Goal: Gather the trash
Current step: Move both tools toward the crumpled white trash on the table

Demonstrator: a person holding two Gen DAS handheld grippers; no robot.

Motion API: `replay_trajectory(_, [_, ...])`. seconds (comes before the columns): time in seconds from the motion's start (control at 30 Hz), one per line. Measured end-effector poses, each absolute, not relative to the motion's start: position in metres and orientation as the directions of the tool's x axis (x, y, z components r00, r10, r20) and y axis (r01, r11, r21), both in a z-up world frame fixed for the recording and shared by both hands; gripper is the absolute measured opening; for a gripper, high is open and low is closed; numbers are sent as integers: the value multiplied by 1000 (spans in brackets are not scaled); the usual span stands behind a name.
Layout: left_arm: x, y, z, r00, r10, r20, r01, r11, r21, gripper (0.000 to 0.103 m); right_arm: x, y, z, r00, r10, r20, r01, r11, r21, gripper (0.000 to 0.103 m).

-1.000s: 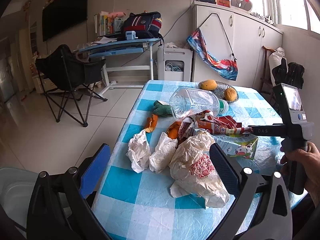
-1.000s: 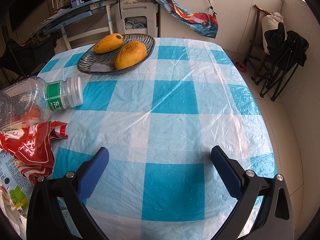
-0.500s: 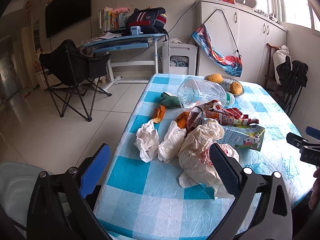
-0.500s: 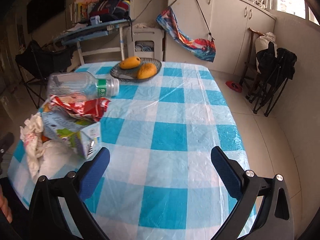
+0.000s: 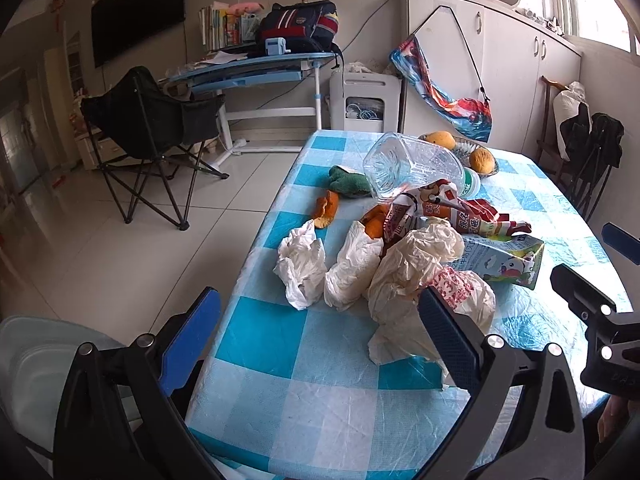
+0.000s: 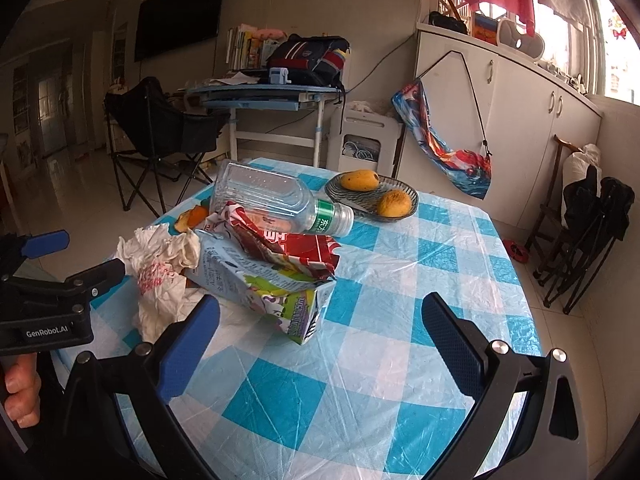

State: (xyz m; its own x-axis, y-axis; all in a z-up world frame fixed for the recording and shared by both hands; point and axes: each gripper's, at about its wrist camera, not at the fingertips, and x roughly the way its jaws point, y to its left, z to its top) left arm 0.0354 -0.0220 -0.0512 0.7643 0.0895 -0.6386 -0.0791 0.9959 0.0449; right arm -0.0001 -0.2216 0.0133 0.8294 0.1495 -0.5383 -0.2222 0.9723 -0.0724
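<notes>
A heap of trash lies on the blue-checked table (image 5: 280, 344): crumpled tissues (image 5: 302, 264), a white plastic bag (image 5: 420, 276), a milk carton (image 5: 504, 260), a red snack wrapper (image 5: 476, 220), a clear plastic bottle (image 5: 416, 168) and orange peel (image 5: 326, 212). My left gripper (image 5: 318, 300) hangs open in front of the heap, holding nothing. My right gripper (image 6: 320, 308) is open too, just short of the carton (image 6: 272, 292), with the bottle (image 6: 272, 196), wrapper (image 6: 288, 244) and bag (image 6: 160, 272) behind. Each gripper shows in the other's view: right gripper (image 5: 592, 260), left gripper (image 6: 76, 260).
A fruit bowl (image 6: 332, 192) with two mangoes (image 6: 394, 203) stands at the table's far end, a green cloth (image 5: 350, 182) beside the bottle. A pale bin (image 5: 32, 360) sits low on the left. A folding chair (image 5: 152, 128) and desk (image 5: 248, 72) stand beyond.
Both grippers have drawn back from the table. The right wrist view has swung left, from bare cloth to the trash heap. Both stay open.
</notes>
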Motion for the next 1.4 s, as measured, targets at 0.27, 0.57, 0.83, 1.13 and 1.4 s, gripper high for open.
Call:
replay_trajectory(0.27, [37,-18,-52,761,90,-642,-89,995,35,96,3,-215,12,812,173,-557,-240,970,-48,97])
replay_trajectory(0.57, [40,-12,-57,749,85,-657,-100,995,15,96,17,-204,1,743,94,-663,-210,973,-97,97])
replay_trajectory(0.83, [40,-21,-62,747,80,-660,-83,996,26,96,17,-196,0,719,60,-693,-216,966,-141,97])
replay_trajectory(1.13, [40,-27,-60,763,80,-642,-90,996,17,96,20,-198,0,698,58,-714,-214,968,-131,97])
replay_trajectory(1.4, [43,-28,-62,758,80,-647,-92,996,16,96,23,-199,0,692,64,-719,-217,968,-123,97])
